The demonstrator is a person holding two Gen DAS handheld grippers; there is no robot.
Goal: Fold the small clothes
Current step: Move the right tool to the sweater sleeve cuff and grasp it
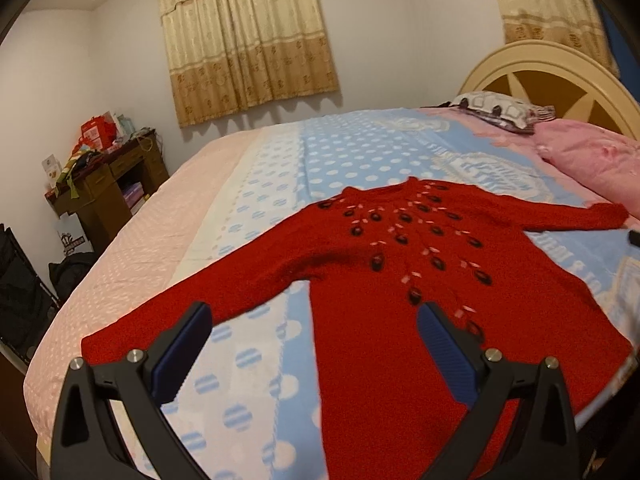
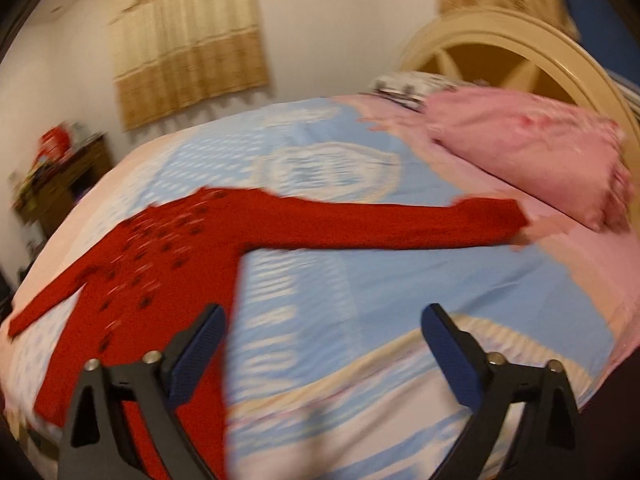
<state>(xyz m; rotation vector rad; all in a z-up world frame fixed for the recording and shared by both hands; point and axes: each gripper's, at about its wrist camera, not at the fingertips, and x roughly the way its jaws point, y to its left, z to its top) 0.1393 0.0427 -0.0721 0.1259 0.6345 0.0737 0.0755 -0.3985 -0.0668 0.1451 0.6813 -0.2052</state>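
A red knit sweater (image 1: 384, 280) with dark bead trim lies flat, front up, on the bed, both sleeves spread out. My left gripper (image 1: 314, 316) is open and empty, held above the sweater's left sleeve and side hem. In the right wrist view the sweater (image 2: 168, 248) lies to the left, its right sleeve (image 2: 380, 222) stretched toward the pink pillow. My right gripper (image 2: 322, 318) is open and empty above the blue blanket, right of the sweater's body. The right wrist view is motion-blurred.
The bed has a blue dotted blanket (image 1: 360, 152) over a pink sheet (image 1: 132, 248). A pink pillow (image 2: 528, 152) and a cream headboard (image 1: 552, 76) are at the right. A cluttered wooden desk (image 1: 108, 176) stands by the far wall under curtains (image 1: 248, 40).
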